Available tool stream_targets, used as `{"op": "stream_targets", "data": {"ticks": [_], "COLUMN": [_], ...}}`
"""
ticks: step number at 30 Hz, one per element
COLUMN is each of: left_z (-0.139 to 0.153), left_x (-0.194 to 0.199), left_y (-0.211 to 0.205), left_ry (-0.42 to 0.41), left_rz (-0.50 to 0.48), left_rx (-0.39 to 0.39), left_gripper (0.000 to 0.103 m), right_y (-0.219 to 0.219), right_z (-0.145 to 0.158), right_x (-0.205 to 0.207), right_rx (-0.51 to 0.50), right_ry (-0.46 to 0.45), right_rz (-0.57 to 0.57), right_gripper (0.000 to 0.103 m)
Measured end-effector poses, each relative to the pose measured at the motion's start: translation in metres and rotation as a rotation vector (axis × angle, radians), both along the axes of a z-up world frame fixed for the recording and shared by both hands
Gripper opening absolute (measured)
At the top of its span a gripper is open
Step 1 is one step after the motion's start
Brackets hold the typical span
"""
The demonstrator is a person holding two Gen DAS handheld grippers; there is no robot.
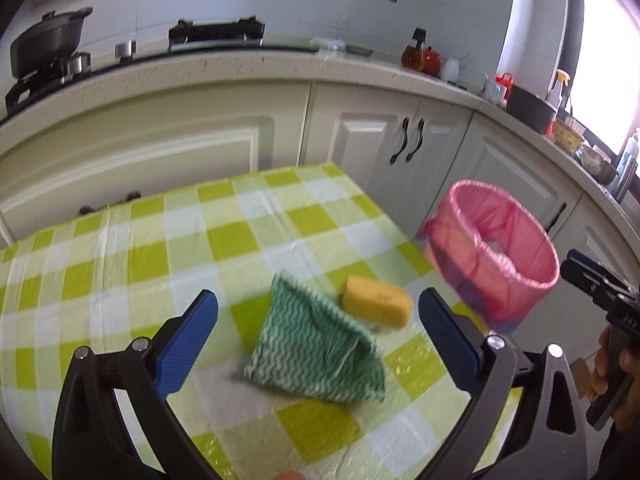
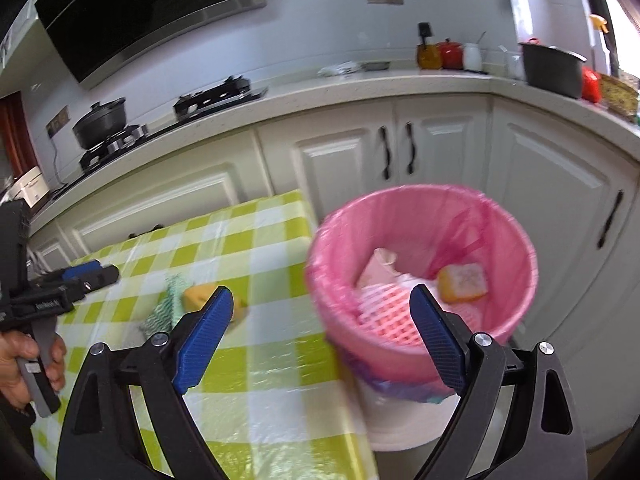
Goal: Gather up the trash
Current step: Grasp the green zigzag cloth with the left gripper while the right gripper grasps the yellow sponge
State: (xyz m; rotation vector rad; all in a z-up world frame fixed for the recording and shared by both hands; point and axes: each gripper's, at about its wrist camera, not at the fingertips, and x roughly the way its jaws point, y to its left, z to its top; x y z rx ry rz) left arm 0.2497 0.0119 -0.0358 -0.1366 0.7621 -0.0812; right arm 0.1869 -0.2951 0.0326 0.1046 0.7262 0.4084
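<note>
**Cloth and sponge wait between our left jaws**

Cloth (image 1: 316, 344), green and wave-patterned, lies crumpled on the checked tabletop (image 1: 120, 248) straight ahead of our left gripper (image 1: 320, 340), framed by jaws spread wide and holding nothing. The yellow sponge (image 1: 378, 305) sits just beyond it, touching its far right edge, its long axis running left to right. Our right gripper (image 2: 324, 332) hangs over the tabletop's right edge, facing the pink-lined bin (image 2: 516, 240) beside it, jaws wide and empty. Our left is the nearer to both pieces, we judge. Blur softens the cloth's outline, so its folds are hard to read; the bin's contents are only partly visible.
</note>
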Motion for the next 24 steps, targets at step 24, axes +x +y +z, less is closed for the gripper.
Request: {"op": "stream_targets", "data": {"ticks": [24], "left_z": [-0.087], "left_x": [0.019], "left_y": [0.018], "left_ry": [0.187], "left_rz": [0.021], "left_rx": [0.036], "left_gripper": [0.053], "right_y": [0.107], "right_z": [-0.042], "right_x": [0.012], "right_rx": [-0.081], "right_ry": [0.099], "right_rz": [0.225], "right_gripper": [0.085]}}
